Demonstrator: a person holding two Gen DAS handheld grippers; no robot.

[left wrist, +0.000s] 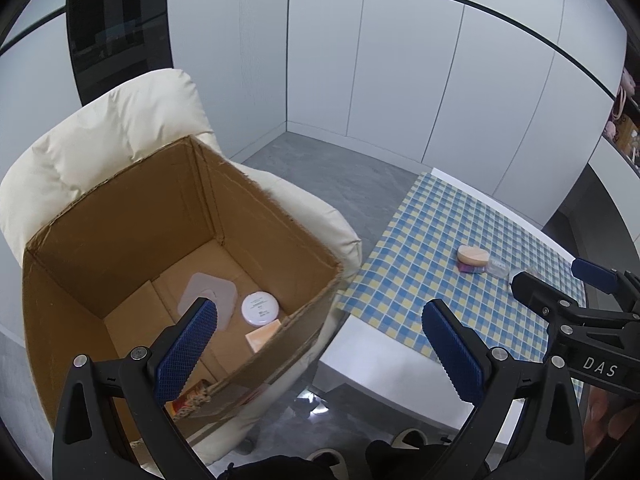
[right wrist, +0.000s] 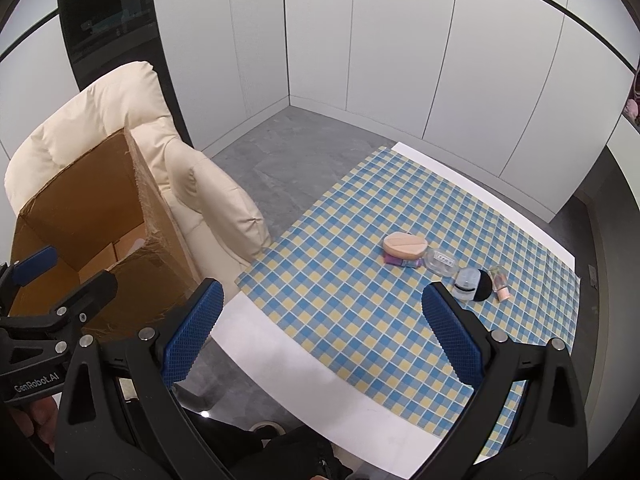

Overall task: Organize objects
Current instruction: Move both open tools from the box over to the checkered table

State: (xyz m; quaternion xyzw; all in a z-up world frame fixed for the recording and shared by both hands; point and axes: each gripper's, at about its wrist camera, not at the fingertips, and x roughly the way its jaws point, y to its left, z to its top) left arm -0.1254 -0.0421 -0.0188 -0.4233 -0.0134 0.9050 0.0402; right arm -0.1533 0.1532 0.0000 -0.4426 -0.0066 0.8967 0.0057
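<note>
At left of the frame, an open brown cardboard box (left wrist: pixel 120 248) holds a round white jar (left wrist: pixel 260 309), a grey flat pouch (left wrist: pixel 208 296) and a peach card (left wrist: pixel 262 336). Both the left gripper (left wrist: pixel 320 344) and the right gripper (right wrist: pixel 320 332) are spread and empty. "DAS" and "GenRobot.AI" are read on them. A peach oval sponge (right wrist: pixel 405 245) lies on the blue-yellow checked tablecloth (right wrist: pixel 340 300).

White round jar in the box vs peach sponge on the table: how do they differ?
The white round jar lies on the floor of the cardboard box; the peach sponge is out on the checked tablecloth. The jar is white, a plain circle with small print on its lid; the sponge is peach, an oval with a seam across its top. The jar lies directly on cardboard; the sponge is stacked on a purple item. Both are small, flat and ungripped.
</note>
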